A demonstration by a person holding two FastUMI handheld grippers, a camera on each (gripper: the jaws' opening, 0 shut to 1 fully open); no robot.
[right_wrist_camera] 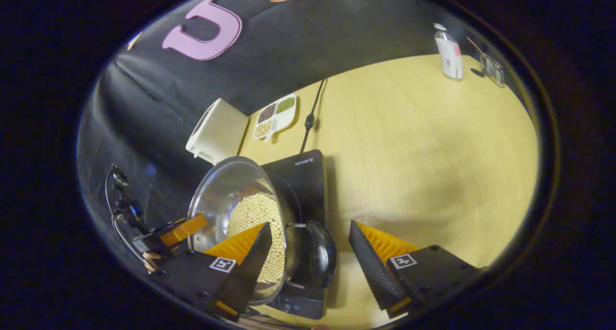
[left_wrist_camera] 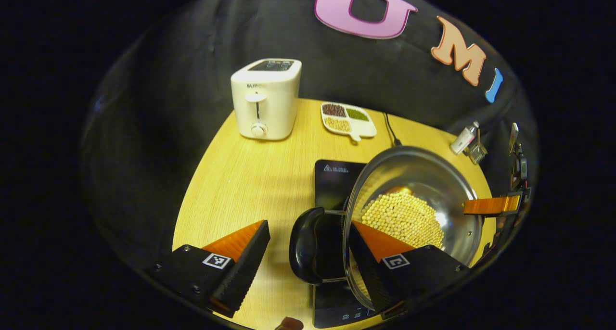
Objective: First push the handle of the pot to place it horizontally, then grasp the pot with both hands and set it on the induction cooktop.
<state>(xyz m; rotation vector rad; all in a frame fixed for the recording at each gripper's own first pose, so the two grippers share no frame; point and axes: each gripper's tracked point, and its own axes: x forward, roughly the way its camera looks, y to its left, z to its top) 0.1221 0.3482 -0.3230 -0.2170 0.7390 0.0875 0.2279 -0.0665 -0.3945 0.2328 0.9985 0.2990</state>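
Pot (left_wrist_camera: 414,209) over the induction cooktop (left_wrist_camera: 334,176) now, beans inside, tilted in left gripper view. Left gripper (left_wrist_camera: 308,253) wide open, fingers straddling the near black handle (left_wrist_camera: 313,246), no pinch seen. Right gripper (right_wrist_camera: 308,255) same at far handle (right_wrist_camera: 317,253), open. Looks nearly done; seated flat or not: can't tell. Letting go and backing off prob. left.

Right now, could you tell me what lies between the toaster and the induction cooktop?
Only bare wooden table separates the toaster from the induction cooktop, seen in the left gripper view.
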